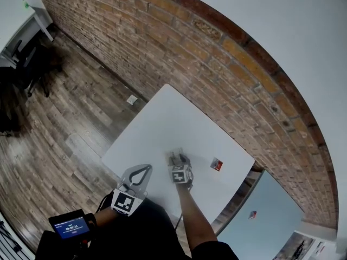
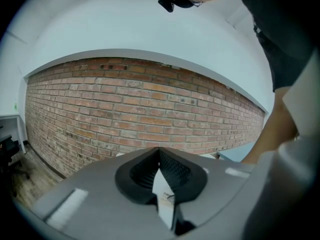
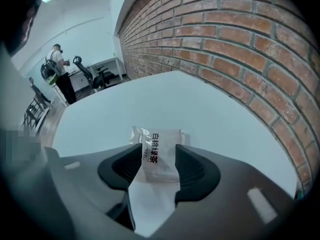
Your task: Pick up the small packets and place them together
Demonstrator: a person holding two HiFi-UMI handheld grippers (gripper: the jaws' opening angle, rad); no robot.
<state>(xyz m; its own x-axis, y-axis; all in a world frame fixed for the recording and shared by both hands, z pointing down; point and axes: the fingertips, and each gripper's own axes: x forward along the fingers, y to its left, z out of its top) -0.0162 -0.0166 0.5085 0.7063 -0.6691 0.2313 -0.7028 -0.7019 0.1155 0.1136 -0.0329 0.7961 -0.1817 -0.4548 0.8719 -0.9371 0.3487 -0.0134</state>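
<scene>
Down on the white table (image 1: 179, 118), the right gripper (image 3: 157, 150) points steeply at the tabletop with its jaws spread wide. A white packet (image 3: 159, 136) with dark print lies flat on the table right between them. Its near part sits in the gap, flanked by the two ribbed pads (image 3: 127, 166), and its far edge reaches just past the tips. The pads do not press on it.

The left gripper (image 2: 160, 156) is held nearly level, facing the brick wall (image 2: 145, 114). Its jaws are pressed together on a thin packet (image 2: 163, 191), seen edge-on and standing up in the pinch.

In the head view the left gripper (image 1: 145, 169) is just beside the right gripper (image 1: 177, 157). A small red packet (image 1: 217, 164) lies on the table near the right gripper, on the side away from the left one and touching neither.
</scene>
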